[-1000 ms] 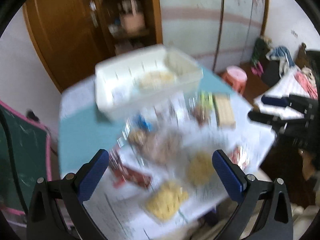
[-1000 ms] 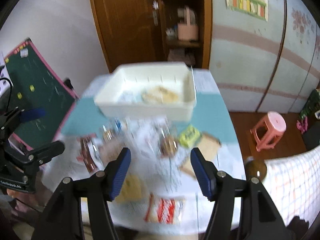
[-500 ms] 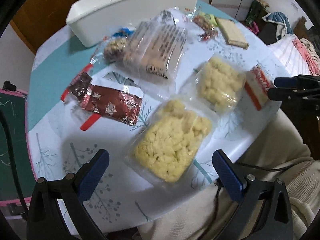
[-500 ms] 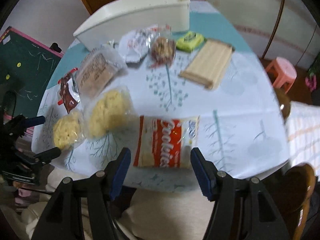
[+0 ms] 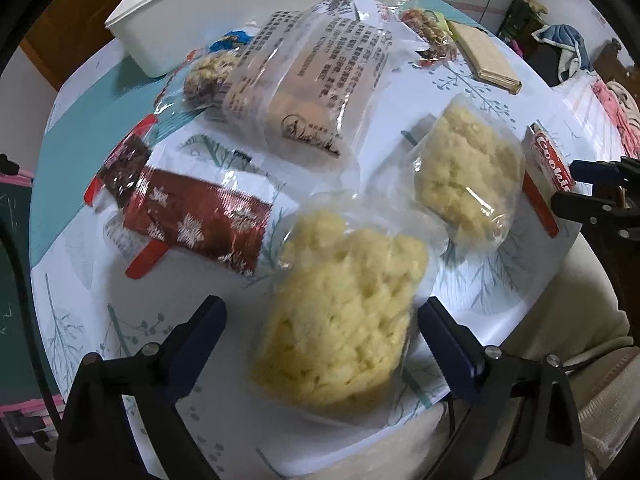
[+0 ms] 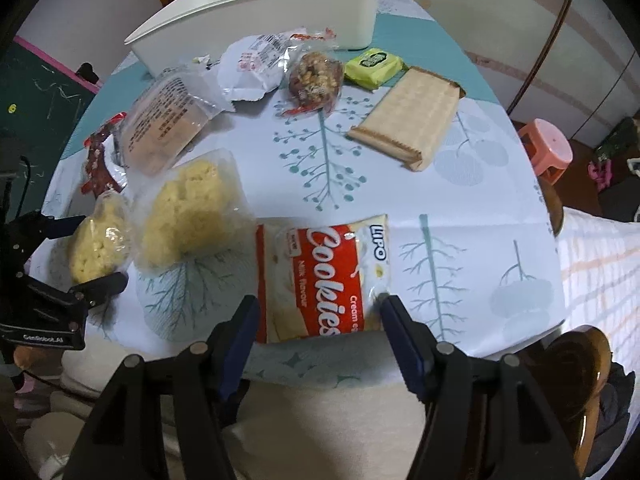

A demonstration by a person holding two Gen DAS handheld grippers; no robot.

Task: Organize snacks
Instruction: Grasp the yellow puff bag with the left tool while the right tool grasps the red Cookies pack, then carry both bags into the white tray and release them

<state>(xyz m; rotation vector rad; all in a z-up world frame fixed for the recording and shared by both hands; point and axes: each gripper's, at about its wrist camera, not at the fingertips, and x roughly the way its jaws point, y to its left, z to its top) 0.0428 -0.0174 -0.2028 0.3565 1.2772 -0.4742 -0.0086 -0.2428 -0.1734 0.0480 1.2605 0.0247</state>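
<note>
Several snack packs lie on a round table with a tree-print cloth (image 6: 440,208). My left gripper (image 5: 320,312) points down over the nearest clear bag of yellow puffed snack (image 5: 340,320). Its jaws are closing with the bag between them, and the pads stand off its sides. My right gripper (image 6: 320,306) straddles the near end of a red-and-white cookies pack (image 6: 320,276); its pads sit close to the pack's edges without squeezing it. A second yellow bag (image 5: 468,184) lies between the two packs. A white bin (image 6: 256,12) stands at the far side.
A brown snowflake wrapper (image 5: 192,220), a printed clear bag (image 5: 308,88), a nut cake (image 6: 316,76), a green pack (image 6: 374,64) and a wafer pack (image 6: 412,112) lie further back. The person's lap (image 6: 320,420) is at the near table edge. A pink stool (image 6: 546,148) stands right.
Both grippers have dropped toward the table and tipped downward. The yellow bag now lies between the left fingers and the cookies pack between the right fingers.
</note>
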